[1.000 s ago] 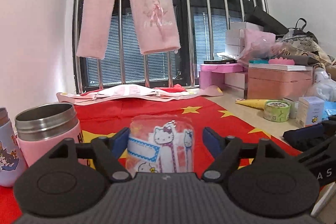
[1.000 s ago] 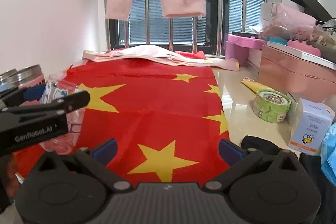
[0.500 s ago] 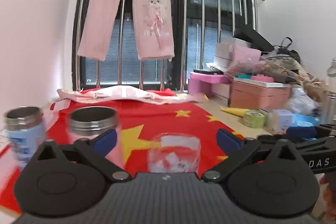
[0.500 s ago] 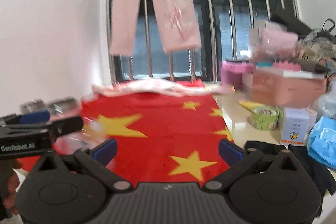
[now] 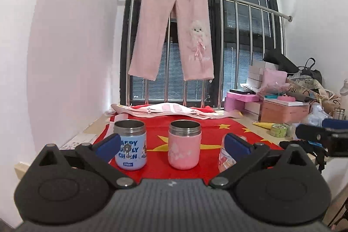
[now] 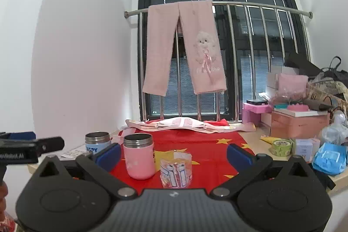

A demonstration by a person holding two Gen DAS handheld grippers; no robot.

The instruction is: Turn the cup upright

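Clear printed plastic cup (image 6: pixel 176 169) upright on red star-patterned cloth (image 6: pixel 204 145), just R of pink steel-rimmed jar (image 6: pixel 140 158), blue steel-rimmed jar (image 5: pixel 130 145) further L, left gripper (image 5: pixel 173 145) jaws wide apart w/ nothing held, right gripper (image 6: pixel 174 153) same, pink trousers (image 6: pixel 184 49) on railing.

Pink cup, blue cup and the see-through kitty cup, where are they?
pink cup (image 6: pixel 141 161): right wrist view, middle of its pink side.
blue cup (image 5: pixel 130 150): left wrist view, on its lettering.
see-through kitty cup (image 6: pixel 176 171): right wrist view, on its printed front.
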